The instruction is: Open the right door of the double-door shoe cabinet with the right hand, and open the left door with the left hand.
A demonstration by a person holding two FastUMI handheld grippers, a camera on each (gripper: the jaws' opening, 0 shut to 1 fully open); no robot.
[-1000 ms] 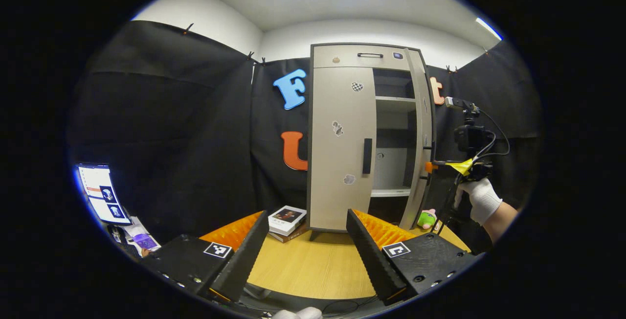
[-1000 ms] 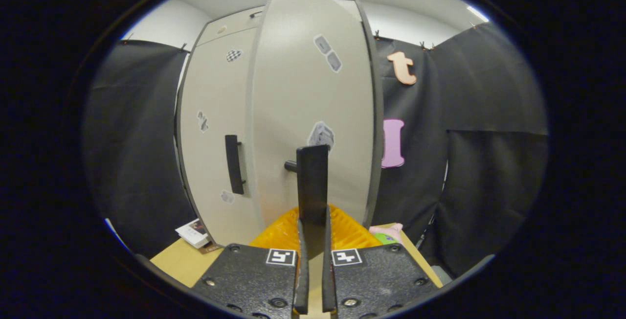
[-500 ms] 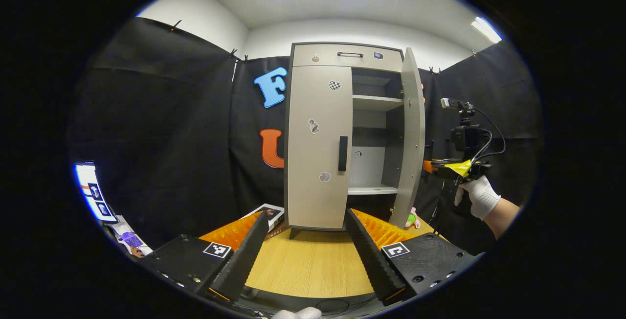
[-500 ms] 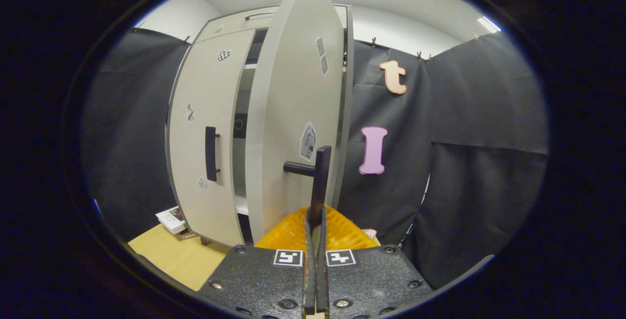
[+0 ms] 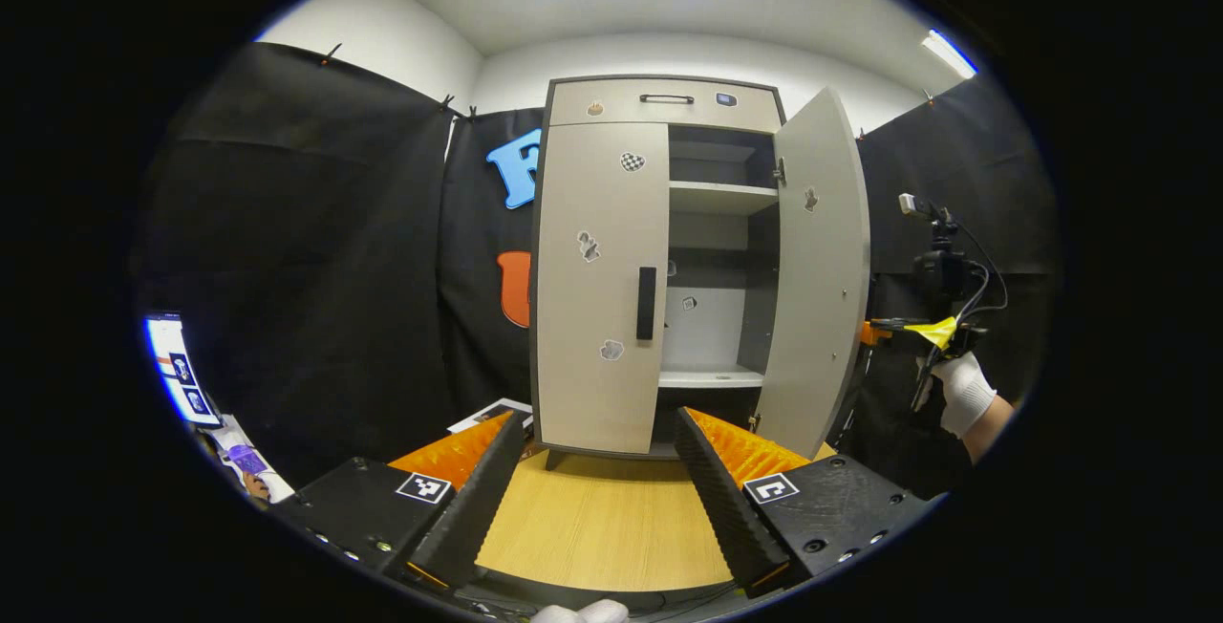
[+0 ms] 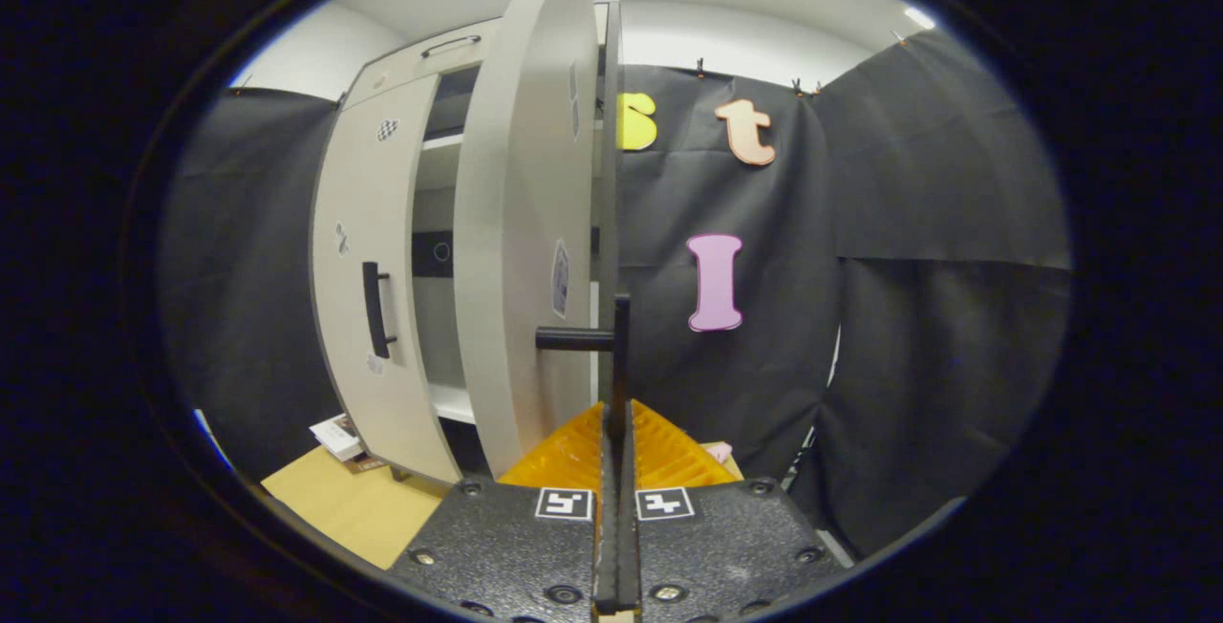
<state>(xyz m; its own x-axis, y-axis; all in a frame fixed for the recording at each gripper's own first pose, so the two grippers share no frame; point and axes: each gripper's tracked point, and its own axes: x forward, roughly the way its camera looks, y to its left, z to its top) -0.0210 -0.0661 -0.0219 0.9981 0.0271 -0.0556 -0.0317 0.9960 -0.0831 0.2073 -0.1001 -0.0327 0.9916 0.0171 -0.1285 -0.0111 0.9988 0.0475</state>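
Observation:
The grey shoe cabinet (image 5: pixel 659 107) stands at the back of the wooden table (image 5: pixel 602 527). Its left door (image 5: pixel 597 279) is closed, and the black handle (image 5: pixel 647 303) on it is untouched. The right door (image 5: pixel 812 269) stands wide open and bares the shelves. My left gripper (image 5: pixel 597 420) hovers open over the table, well short of the cabinet. In the right gripper view, my right gripper (image 6: pixel 616 418) is shut on the right door's black handle (image 6: pixel 621 355), with the right door (image 6: pixel 521 222) seen nearly edge-on. Farther off, the right gripper (image 5: pixel 932 329) shows in a gloved hand (image 5: pixel 960 392).
A book (image 5: pixel 492 411) lies on the table left of the cabinet's foot. A lit screen (image 5: pixel 182 384) sits at the far left. A pink and green soft toy (image 6: pixel 715 452) lies behind the open door. Black cloth walls close in on both sides.
The right door has swung from partly open to wide open, pulled by my right gripper on its handle. My left gripper stayed open above the table.

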